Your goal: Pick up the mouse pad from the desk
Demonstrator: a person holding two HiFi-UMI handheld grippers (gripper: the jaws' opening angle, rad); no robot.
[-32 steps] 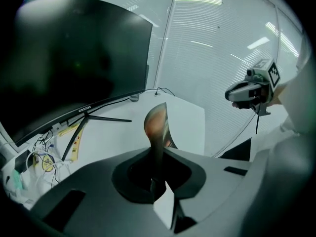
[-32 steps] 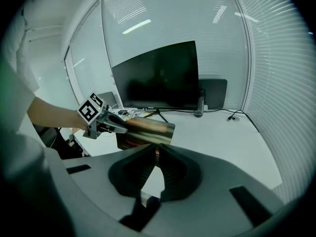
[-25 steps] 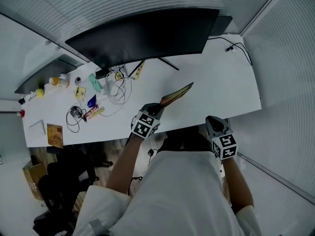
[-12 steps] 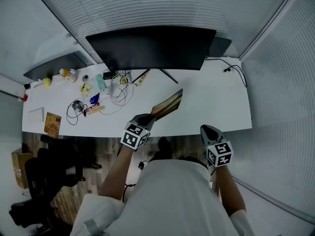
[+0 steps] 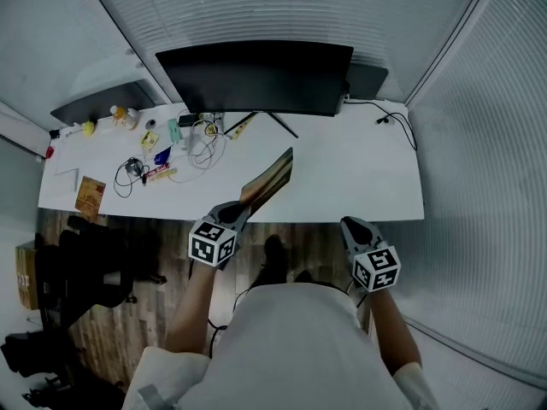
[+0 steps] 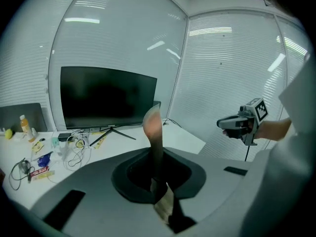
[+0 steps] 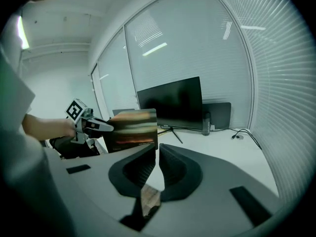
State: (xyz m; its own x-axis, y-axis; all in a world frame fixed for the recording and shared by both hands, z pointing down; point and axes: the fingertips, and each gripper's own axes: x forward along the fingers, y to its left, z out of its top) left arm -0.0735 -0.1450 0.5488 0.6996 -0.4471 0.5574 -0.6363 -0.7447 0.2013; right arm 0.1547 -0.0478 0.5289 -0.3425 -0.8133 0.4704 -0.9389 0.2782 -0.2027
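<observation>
Your left gripper [image 5: 232, 213]: fingers clamp the mouse pad [image 5: 269, 178] at its near edge | pad looks light, thin, bendy; keep a deep hold | right gripper [image 5: 350, 226]: fingers together, empty.

The left gripper [image 6: 156, 162] is clamped on the mouse pad [image 6: 152, 127], held edge-on above the white bench [image 6: 187, 143]. The right gripper [image 6: 222, 124] is at the right, well apart.

One mouse pad [image 5: 270, 176], one monitor [image 5: 256, 75], one desk [image 5: 359, 173], two grippers [image 5: 242, 203] [image 5: 349, 225].

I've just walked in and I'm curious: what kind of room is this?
Most likely an office: a long white desk with a wide monitor and loose cables, enclosed by walls covered in blinds.
</observation>
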